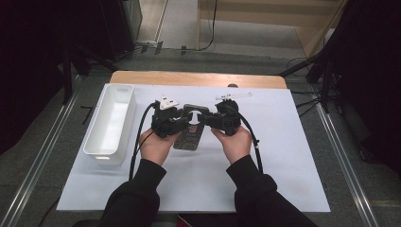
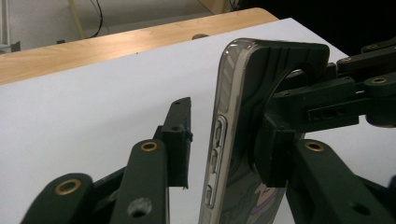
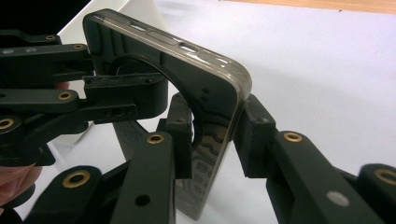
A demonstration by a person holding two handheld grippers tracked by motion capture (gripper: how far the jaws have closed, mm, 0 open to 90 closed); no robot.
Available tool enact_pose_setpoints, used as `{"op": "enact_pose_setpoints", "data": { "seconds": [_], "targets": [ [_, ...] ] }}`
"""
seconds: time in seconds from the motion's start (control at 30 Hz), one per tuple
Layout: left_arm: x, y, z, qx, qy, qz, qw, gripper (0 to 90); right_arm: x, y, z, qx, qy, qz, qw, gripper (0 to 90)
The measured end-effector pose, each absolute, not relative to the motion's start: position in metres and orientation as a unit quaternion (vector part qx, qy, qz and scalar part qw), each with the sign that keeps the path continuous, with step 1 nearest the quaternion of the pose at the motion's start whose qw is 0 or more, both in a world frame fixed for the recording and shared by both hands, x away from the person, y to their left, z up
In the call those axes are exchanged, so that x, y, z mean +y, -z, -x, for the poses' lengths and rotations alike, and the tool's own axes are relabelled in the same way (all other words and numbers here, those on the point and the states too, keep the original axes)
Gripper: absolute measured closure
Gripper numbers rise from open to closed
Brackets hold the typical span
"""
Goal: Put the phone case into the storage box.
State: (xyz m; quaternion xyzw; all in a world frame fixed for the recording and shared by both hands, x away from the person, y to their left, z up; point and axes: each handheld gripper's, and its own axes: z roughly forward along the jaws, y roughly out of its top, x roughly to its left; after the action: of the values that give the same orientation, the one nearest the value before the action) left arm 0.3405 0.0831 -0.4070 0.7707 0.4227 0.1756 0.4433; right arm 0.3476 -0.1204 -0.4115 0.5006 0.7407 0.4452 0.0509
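Dark patterned phone case with clear rim (image 1: 190, 135) held up over white sheet (image 1: 279, 156), between both hands. Right gripper (image 3: 212, 128) clamped on its edge. Left gripper (image 2: 229, 140) straddles case, one pad touching, other apart.

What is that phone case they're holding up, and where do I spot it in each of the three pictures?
High view: the phone case sits at table centre, between both tools.
Left gripper view: it stands upright, right of centre.
Right gripper view: it fills the centre, edge-on.
Shared landmark: the white sheet on the table.
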Motion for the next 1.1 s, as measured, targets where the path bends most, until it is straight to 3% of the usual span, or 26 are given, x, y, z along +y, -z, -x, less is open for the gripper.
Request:
{"op": "enact_pose_setpoints", "data": {
  "seconds": [0.3,1.1],
  "targets": [
    [0.0822,0.407,-0.3408,0.426,-0.175,-0.771,0.44,69.1,-0.1188,0.4104,-0.3473,0.741,-0.446,-0.499,0.051,68.7],
    [0.0845,0.4016,-0.3431,0.431,-0.157,-0.771,0.442,72.8,-0.1174,0.4077,-0.3464,0.736,-0.453,-0.499,0.06,67.7]
  ]
}}
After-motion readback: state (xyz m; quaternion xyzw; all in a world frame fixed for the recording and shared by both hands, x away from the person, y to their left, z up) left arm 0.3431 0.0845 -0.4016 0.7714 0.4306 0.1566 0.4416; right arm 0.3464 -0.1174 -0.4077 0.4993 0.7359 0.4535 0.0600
